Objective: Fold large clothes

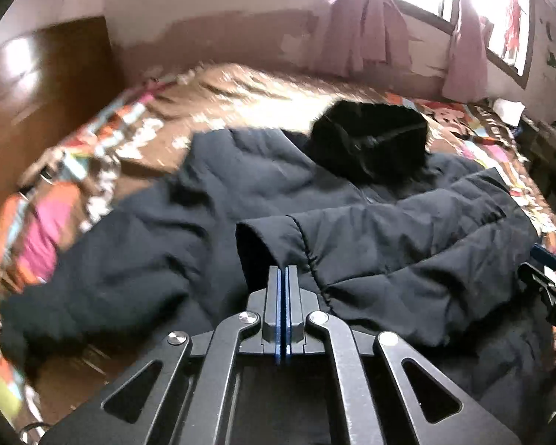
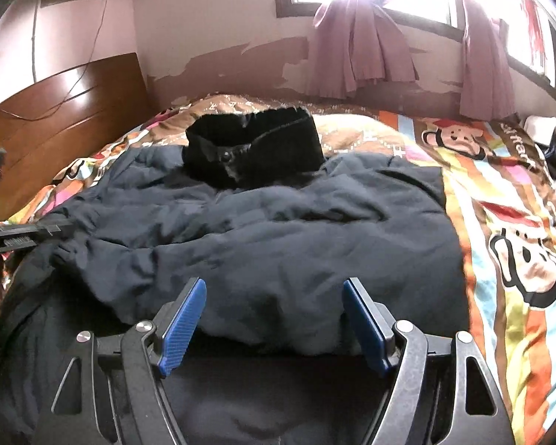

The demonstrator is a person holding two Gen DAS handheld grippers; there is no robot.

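The bedspread (image 2: 500,200) on the bed carries cartoon monkey faces and dark lettering near its far right corner, too warped and small to read for certain; brown lettering woven into its far band is likewise unclear. No label shows on the dark navy padded jacket (image 2: 278,230), which lies spread across the bed with its black fur-trimmed hood (image 2: 255,148) at the far end, toward the window and pink curtains (image 2: 359,48). The left gripper (image 1: 282,270) has its blue-padded fingers (image 1: 277,296) pressed together, pinching the edge of a sleeve cuff (image 1: 267,237) that lies across the jacket's body. The right gripper (image 2: 274,289) hovers over the near part of the jacket with its blue fingers (image 2: 183,319) spread wide, holding nothing; whether the tips touch the cloth cannot be told. A wooden headboard (image 2: 55,118) stands at the left side of the bed.
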